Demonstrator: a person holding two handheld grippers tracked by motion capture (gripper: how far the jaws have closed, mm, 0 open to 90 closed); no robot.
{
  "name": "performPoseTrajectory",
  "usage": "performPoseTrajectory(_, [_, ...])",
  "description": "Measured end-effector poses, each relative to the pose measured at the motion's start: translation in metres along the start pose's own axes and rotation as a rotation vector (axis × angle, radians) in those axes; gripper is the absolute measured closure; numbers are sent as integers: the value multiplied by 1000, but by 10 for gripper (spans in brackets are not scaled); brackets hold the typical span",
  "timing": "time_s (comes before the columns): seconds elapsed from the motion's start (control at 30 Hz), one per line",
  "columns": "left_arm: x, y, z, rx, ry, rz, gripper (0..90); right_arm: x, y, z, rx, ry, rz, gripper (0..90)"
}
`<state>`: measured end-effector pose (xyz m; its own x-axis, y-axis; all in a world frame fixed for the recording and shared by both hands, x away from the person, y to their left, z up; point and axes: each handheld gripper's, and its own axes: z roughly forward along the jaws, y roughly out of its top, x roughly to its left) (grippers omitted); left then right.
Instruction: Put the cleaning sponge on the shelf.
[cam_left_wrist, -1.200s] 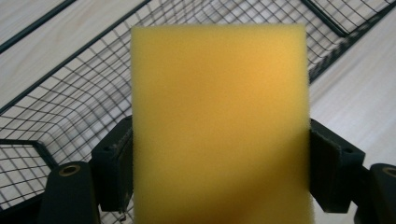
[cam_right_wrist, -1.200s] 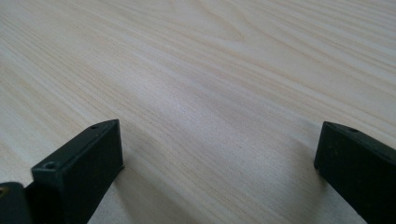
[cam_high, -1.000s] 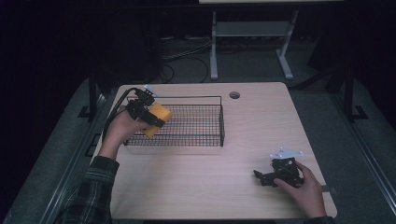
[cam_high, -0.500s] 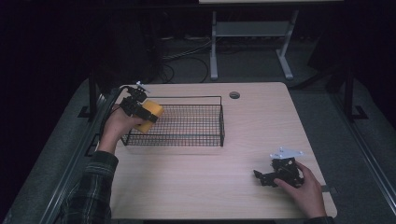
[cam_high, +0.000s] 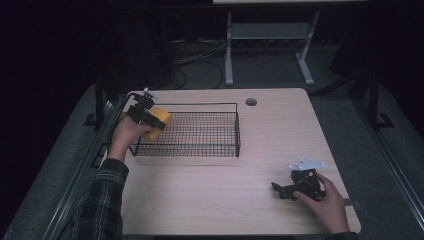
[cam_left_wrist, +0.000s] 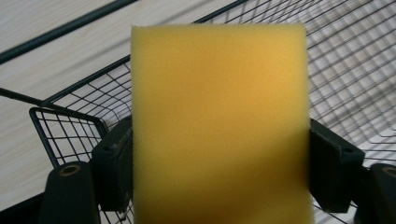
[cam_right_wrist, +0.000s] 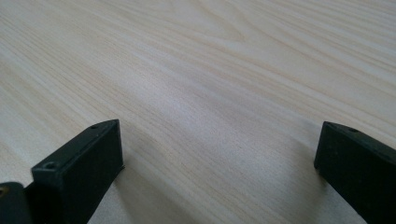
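A yellow sponge (cam_left_wrist: 219, 121) sits between the two black jaws of my left gripper (cam_left_wrist: 219, 172), which is shut on it. In the high view that left gripper (cam_high: 150, 119) holds the sponge (cam_high: 159, 119) over the left end of the black wire basket (cam_high: 200, 150). The basket's mesh floor and a corner of its rim (cam_left_wrist: 65, 112) lie right below the sponge. My right gripper (cam_high: 280, 190) rests low on the table near the front right, held by a hand. Its jaws stand wide apart over bare wood, and the right gripper (cam_right_wrist: 219, 158) is open with nothing between them.
The light wooden table (cam_high: 280, 130) has a round cable hole (cam_high: 251, 102) behind the basket. Dark floor, cables and a white stand leg (cam_high: 229, 55) lie beyond the far edge. Metal rails run along the table's left and right sides.
My left gripper has carried the sponge leftward and down, toward the basket's left end. The right gripper has stayed where it was.
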<state>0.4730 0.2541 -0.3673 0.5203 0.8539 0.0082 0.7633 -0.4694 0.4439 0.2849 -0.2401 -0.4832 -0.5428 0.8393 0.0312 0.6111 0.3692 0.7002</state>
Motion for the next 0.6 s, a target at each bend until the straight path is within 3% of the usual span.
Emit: performPoseTrajectory(0.6, [8, -9, 29, 51, 1, -13, 229, 0, 0, 0, 0, 1, -1, 3])
